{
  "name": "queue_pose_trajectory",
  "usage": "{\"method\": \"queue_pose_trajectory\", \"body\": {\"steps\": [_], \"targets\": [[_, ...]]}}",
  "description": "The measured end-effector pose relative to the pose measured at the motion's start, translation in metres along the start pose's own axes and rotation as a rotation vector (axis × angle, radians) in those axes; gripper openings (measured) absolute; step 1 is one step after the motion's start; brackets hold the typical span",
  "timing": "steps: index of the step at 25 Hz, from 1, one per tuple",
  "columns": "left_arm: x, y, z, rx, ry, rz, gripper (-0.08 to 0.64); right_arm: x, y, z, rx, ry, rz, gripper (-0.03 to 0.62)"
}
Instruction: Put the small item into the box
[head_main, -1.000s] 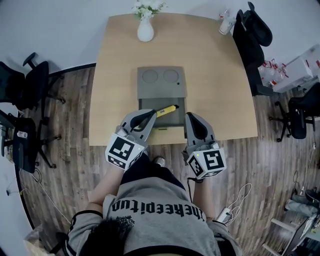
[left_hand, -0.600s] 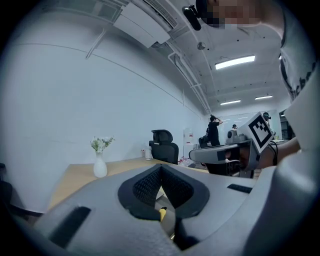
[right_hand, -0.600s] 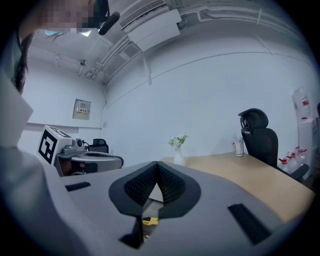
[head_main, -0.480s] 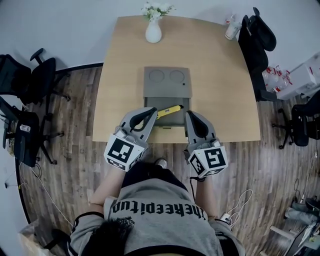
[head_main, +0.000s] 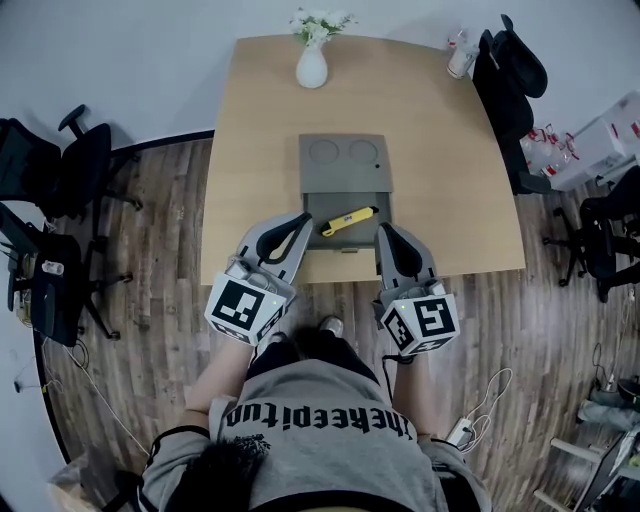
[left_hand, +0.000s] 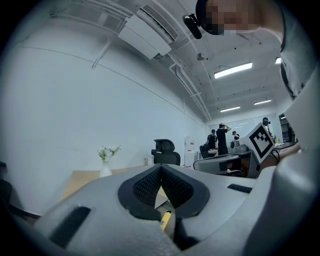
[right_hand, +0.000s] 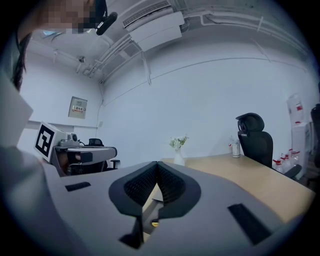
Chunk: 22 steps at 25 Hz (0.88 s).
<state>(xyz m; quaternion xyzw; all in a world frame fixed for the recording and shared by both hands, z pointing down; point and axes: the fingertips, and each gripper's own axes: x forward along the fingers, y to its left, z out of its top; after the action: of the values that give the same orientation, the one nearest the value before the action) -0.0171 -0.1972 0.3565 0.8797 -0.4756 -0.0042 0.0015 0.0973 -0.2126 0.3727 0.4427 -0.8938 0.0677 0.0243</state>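
Two grippers are at the near edge of the worktop (head_main: 450, 180), and both have their jaws closed together with nothing between them. The small yellow item (head_main: 348, 220) lies slanted inside the open grey box (head_main: 345, 165). It is just ahead of the left gripper (head_main: 304, 218) jaws and a little to their right, ahead and left of the right gripper (head_main: 386, 231) jaws, touching neither.

Table: light wooden tabletop (head_main: 260, 150) with rounded corners, upper centre of the frame.
Top edge, centre: white ceramic vase (head_main: 312, 70) holding pale flowers.
Upper right corner: small white container (head_main: 460, 58).
Lower edge, centre: grey plastic box (head_main: 345, 178), lid open.
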Motion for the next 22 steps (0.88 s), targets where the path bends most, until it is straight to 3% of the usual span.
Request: {"method": "queue_pose_trajectory", "body": {"steps": [22], "targets": [[-0.074, -0.004, 0.018, -0.044, -0.077, -0.109, 0.017, -0.061, 0.071, 0.01, -0.044, -0.05, -0.178, 0.008]]}}
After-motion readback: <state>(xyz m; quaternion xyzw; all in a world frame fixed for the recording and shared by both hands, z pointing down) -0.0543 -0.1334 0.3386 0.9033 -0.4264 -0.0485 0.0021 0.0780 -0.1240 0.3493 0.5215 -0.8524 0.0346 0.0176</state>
